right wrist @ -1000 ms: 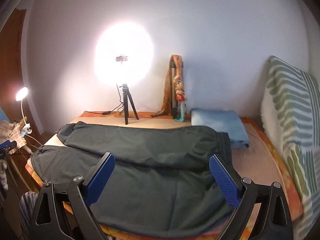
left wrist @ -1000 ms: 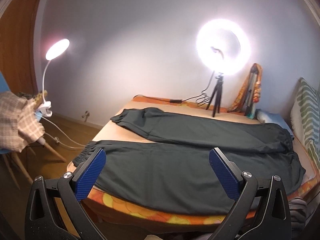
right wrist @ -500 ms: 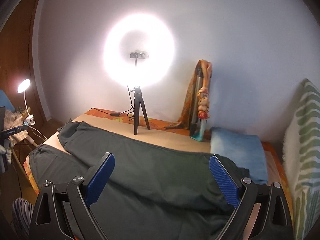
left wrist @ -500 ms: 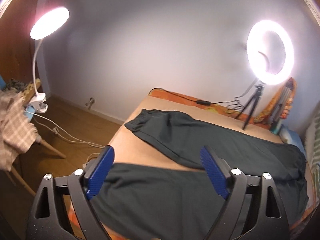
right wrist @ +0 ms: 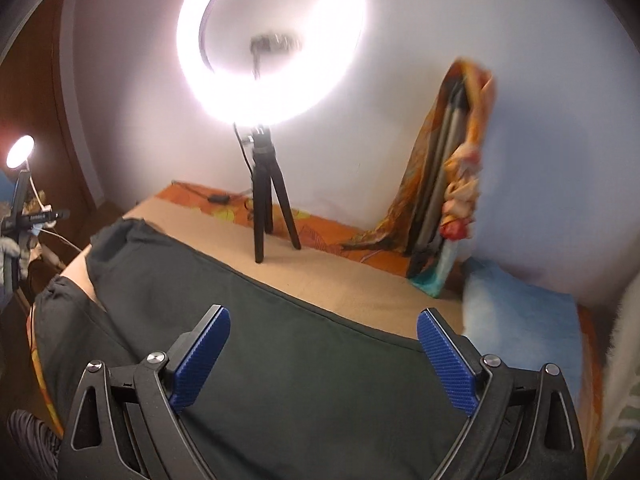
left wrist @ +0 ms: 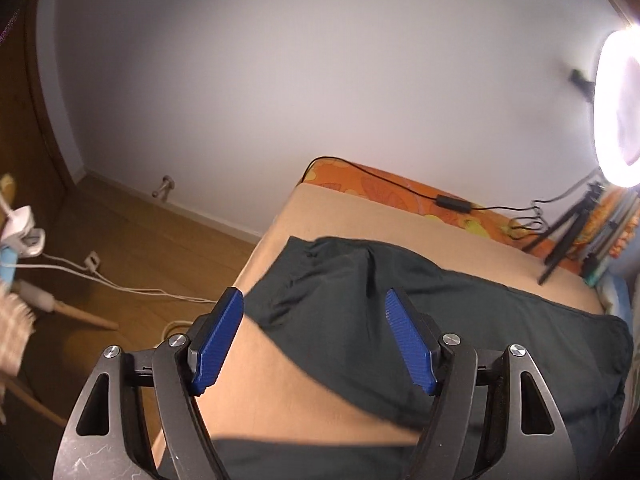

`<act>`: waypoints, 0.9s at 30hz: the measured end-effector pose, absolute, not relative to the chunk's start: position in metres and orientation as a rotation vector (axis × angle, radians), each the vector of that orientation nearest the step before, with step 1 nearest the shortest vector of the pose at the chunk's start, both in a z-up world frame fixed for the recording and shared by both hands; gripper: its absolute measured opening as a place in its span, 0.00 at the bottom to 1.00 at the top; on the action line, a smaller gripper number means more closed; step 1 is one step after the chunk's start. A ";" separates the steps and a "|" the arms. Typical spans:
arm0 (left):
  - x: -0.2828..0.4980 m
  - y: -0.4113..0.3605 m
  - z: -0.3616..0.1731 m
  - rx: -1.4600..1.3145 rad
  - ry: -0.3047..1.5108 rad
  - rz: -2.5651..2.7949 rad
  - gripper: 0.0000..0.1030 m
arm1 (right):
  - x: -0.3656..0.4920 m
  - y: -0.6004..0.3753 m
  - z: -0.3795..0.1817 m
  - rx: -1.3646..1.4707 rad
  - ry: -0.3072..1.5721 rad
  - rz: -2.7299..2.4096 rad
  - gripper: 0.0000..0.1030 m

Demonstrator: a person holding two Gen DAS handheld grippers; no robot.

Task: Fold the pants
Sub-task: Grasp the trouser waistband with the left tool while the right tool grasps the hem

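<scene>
Pants (right wrist: pixel 304 360) lie spread across the bed (left wrist: pixel 360 220), legs running toward its left end. Behind them, near the wall, a ring light on a tripod (right wrist: pixel 266 216) stands on the bed. Right of the tripod, a folded towel (right wrist: pixel 520 320). Clip lamp (right wrist: pixel 20 156) far left, off the bed.

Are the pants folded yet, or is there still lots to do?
Not yet. The dark pants lie spread flat on the bed, both legs apart, with no fold showing. The left gripper, its jaws just narrowing, hangs over the far leg's cuff; the right gripper hangs open above the cloth. Neither holds anything. All the folding is left.
</scene>
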State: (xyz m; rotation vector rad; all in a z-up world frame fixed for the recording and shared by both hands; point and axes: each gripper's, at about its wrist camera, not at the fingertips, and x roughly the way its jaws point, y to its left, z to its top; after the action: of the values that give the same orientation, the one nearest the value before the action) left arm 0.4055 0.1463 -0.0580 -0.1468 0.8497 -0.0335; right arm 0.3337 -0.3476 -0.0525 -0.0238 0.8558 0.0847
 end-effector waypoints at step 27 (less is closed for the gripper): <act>0.533 0.130 -0.155 -0.010 1.011 0.072 0.28 | 0.458 -0.333 -0.205 -0.137 1.133 0.267 0.92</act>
State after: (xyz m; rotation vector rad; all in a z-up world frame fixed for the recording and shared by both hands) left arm 0.5329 0.1296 -0.1549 -0.0102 1.0106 0.0722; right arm 0.4576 -0.3330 -0.2047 -0.1374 1.1328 0.2674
